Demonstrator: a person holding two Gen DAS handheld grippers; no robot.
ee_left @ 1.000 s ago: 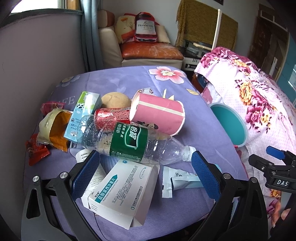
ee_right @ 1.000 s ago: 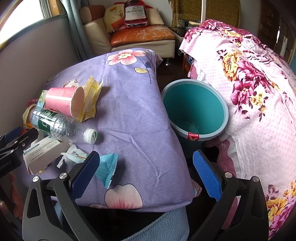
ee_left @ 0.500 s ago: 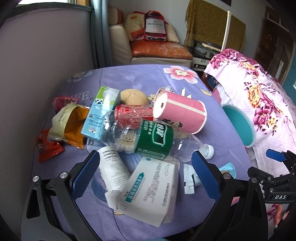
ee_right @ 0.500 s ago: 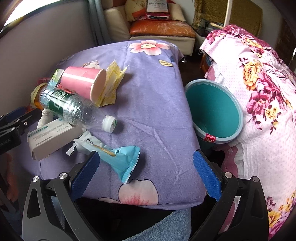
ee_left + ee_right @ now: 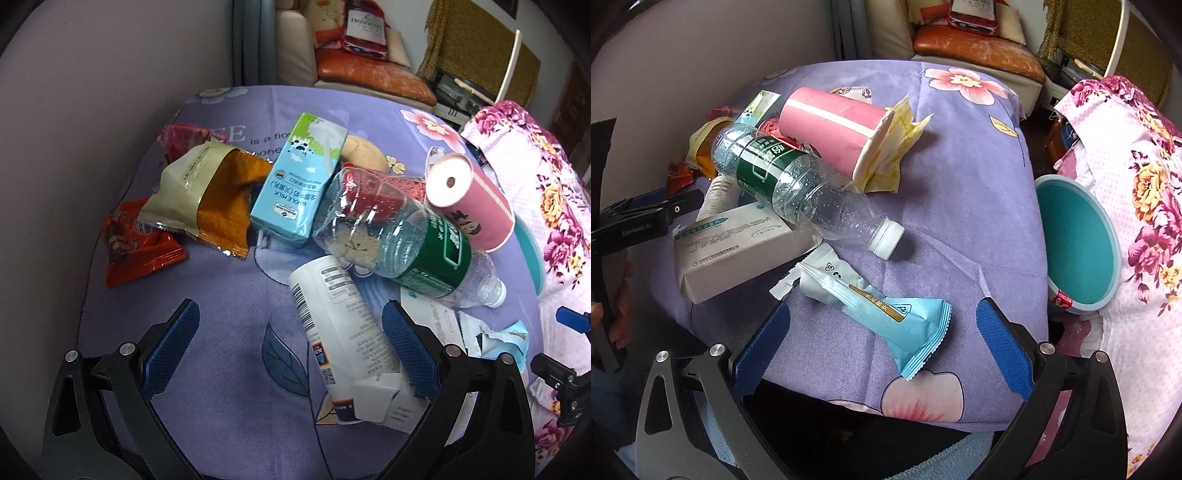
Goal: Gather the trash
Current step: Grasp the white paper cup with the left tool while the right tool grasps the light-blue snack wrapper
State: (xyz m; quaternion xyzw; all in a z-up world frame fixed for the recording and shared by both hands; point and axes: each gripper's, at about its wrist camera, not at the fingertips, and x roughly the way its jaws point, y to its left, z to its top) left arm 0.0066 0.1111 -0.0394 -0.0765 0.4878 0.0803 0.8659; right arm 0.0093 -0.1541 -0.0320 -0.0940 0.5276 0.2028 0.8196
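Left wrist: clear, green-label bottle (image 5: 406,247)

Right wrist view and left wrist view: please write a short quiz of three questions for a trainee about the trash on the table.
1. True or false: the plastic bottle still has its white cap on.
2. Which item lies nearest the right gripper? A) pink paper cup B) light blue wrapper C) milk carton
3. Fill in: the teal bin stands beside the table, on its ____ side in the right wrist view.

Key: 1 true; 2 B; 3 right.
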